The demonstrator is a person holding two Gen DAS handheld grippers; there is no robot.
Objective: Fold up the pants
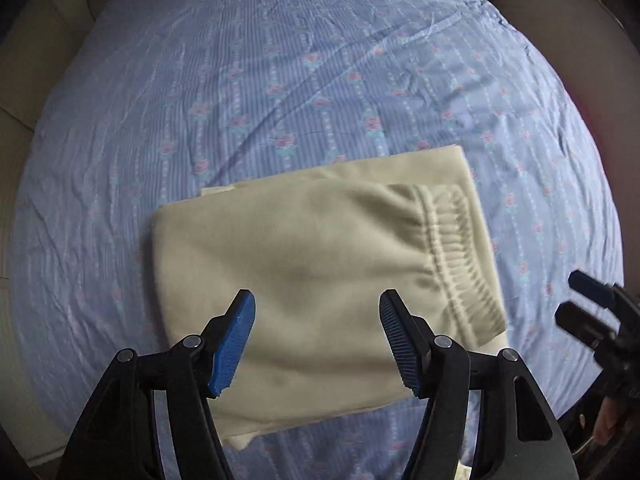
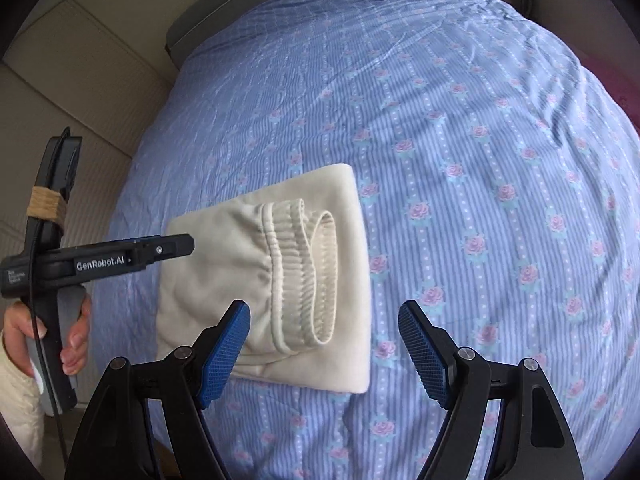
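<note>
Holding both claws over the bed, you have nothing gripped in either one. Your left gripper (image 1: 316,300) points steeply down with its blue pads (image 1: 234,344) well apart and only air between them; no cloth touches them. Just past those fingertips lies the folded pair of cream pants (image 1: 304,256), a compact rectangle, with its long axis running across your left claw's view from left to right. The elastic waistband (image 1: 456,256) sits at the right end of the bundle, its gathered opening facing right, and the smooth folded edge is at the left end. Your right gripper (image 2: 322,314) also stands wide open and empty, its left pad (image 2: 224,356) over the near edge of the pants (image 2: 224,280) and its right pad over bare sheet. From this claw the waistband (image 2: 304,276) lies straight ahead, running away from you. Beyond and around the bundle spreads the blue flowered bedsheet (image 2: 480,160), wrinkled. Off to the left of your right claw, your left hand (image 2: 72,336) grasps the other gripper's handle.
</note>
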